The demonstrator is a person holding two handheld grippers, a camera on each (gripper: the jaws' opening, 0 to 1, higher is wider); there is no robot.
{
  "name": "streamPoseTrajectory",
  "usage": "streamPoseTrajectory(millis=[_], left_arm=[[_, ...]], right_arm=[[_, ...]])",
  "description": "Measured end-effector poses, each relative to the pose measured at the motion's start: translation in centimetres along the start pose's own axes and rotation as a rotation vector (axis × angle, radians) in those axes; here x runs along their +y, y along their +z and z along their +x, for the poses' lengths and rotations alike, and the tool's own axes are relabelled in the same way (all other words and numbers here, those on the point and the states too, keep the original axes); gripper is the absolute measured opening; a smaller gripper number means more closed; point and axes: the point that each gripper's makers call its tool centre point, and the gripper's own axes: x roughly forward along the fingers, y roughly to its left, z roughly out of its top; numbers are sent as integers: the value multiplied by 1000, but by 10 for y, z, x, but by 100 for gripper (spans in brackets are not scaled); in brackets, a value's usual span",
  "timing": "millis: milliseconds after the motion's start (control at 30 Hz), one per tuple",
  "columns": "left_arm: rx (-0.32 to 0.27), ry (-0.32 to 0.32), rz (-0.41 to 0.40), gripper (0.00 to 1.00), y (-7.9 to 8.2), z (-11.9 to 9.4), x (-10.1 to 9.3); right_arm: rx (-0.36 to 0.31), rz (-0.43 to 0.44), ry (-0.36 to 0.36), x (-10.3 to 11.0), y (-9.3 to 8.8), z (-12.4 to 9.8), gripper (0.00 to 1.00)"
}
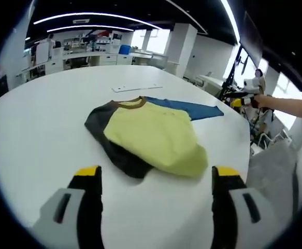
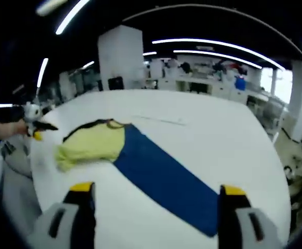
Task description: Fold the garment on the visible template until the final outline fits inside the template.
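The shirt lies in a loose heap on the white table, with one end over the blue template. The rest of the template is bare. Both the left gripper and the right gripper are held above the table with jaws wide apart, gripping nothing. The cloth looks light, soft and limp, so it will probably sag and wrinkle when lifted. I would pinch it at the hem corners or the shoulders.
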Motion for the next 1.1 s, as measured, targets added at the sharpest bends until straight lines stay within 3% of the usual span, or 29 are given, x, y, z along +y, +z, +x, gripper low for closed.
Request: streamPoseTrajectory(millis=[200, 567, 1100], left_arm=[[2, 9, -24, 73, -9, 6, 9], [-10, 93, -138, 44, -27, 22, 45], [-23, 104, -250, 21, -31, 41, 41]], right_arm=[[-7, -32, 33, 27, 4, -1, 99], [-9, -58, 33, 40, 11, -17, 99], [-30, -15, 27, 68, 1, -39, 96]])
